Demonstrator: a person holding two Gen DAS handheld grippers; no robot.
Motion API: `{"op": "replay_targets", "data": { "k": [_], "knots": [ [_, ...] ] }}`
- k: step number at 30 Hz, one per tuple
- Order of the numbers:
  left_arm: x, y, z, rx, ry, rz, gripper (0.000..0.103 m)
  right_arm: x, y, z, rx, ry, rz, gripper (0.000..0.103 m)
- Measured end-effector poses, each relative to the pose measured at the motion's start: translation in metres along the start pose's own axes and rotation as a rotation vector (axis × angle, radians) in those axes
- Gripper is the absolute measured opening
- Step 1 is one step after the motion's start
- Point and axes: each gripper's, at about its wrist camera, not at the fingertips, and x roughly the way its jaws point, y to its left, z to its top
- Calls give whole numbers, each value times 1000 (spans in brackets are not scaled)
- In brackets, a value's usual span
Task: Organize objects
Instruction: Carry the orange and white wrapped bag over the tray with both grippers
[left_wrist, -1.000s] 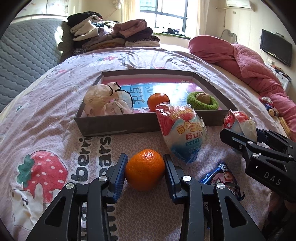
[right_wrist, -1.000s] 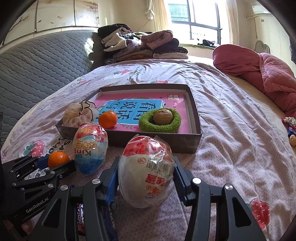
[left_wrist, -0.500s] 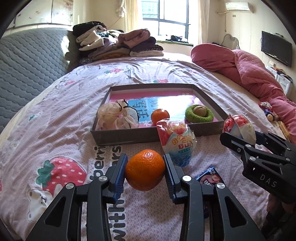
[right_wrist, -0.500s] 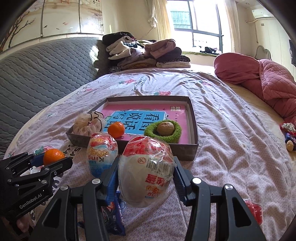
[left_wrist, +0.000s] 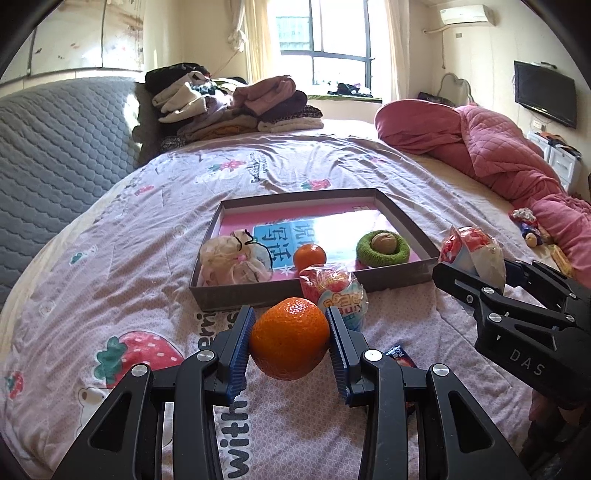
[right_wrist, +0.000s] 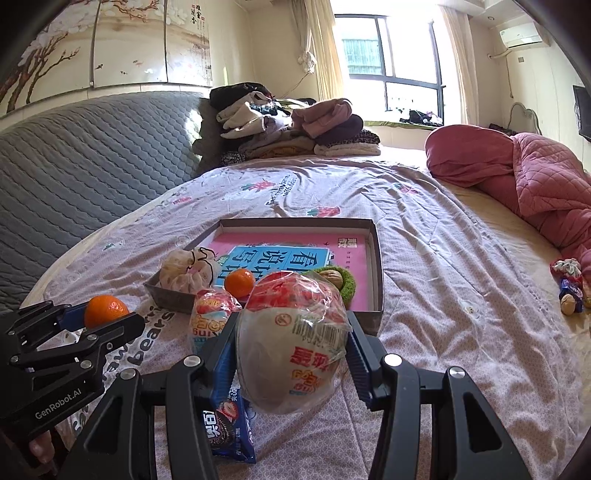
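1. Your left gripper (left_wrist: 290, 338) has an orange (left_wrist: 290, 339) between its fingers, above the bedspread (left_wrist: 110, 280).
2. Your right gripper (right_wrist: 291, 345), to its right, has a wrapped egg (right_wrist: 293, 345) between its fingers.
3. A second wrapped egg (left_wrist: 338, 293) lies just before the tray's (left_wrist: 240, 295) near wall.
4. In the tray: cloth bundle (left_wrist: 232, 260) left, second orange (left_wrist: 309, 256) middle, knitted ring (left_wrist: 382, 249) holding a walnut (left_wrist: 382, 242) right.
5. A cookie packet (right_wrist: 231, 421) lies under your right gripper.
6. Folded clothes (left_wrist: 229, 107) sit behind the tray.

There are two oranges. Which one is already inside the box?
The smaller-looking orange, lying in the box between the cloth pouch and the green ring. The other orange is held outside by the left gripper.
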Motion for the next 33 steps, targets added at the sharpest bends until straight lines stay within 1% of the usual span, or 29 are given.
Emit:
{"op": "replay_targets", "data": {
  "k": [13,20,26,33],
  "knots": [
    [-21,-5,8,4,-38,7,40,-26,4,9,-24,-64,-11,52],
    [-26,2,10,-15,-53,1,40,-35,11,15,-46,-92,-21,52],
    [-26,9,13,-17,-52,-22,40,-38,20,19,-72,-90,-34,52],
    [-16,20,28,-19,-35,-44,40,-25,26,32,-37,-39,-47,52]
  ]
}}
